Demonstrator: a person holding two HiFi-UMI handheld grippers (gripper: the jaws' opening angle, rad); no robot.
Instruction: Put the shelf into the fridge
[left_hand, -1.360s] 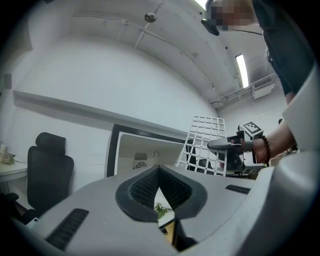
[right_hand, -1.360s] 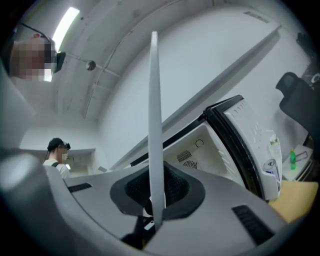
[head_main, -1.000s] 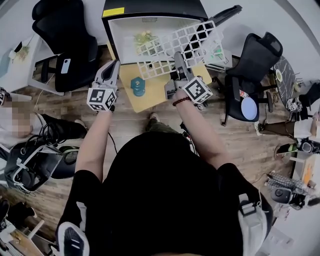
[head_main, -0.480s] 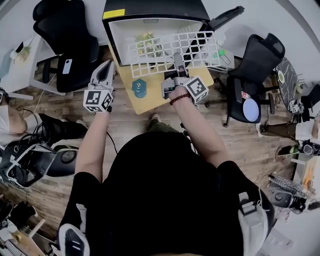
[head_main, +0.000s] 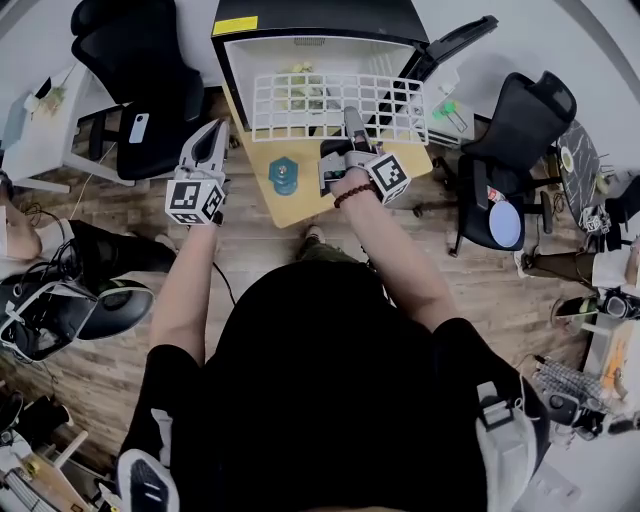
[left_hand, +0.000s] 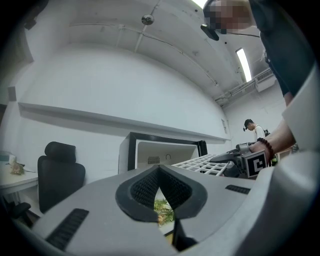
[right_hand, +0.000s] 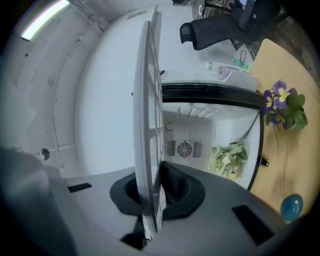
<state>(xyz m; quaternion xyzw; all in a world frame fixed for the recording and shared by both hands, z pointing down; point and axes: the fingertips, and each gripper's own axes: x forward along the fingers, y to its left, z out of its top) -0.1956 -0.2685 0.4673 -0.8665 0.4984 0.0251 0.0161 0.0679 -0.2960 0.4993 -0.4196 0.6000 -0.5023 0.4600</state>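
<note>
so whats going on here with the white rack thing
A person holds a gripper in each hand and is putting a shelf into a fridge. The right gripper is shut on the near edge of the white wire shelf and holds it roughly level in front of the open fridge, above the wooden table. The shelf does not look seated inside yet. The left gripper is shut on nothing, off to the left. A leafy sprig lies inside the fridge.

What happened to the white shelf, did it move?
Yes. The white shelf has swung from slanted to square with the fridge opening and sits closer to it.
</note>
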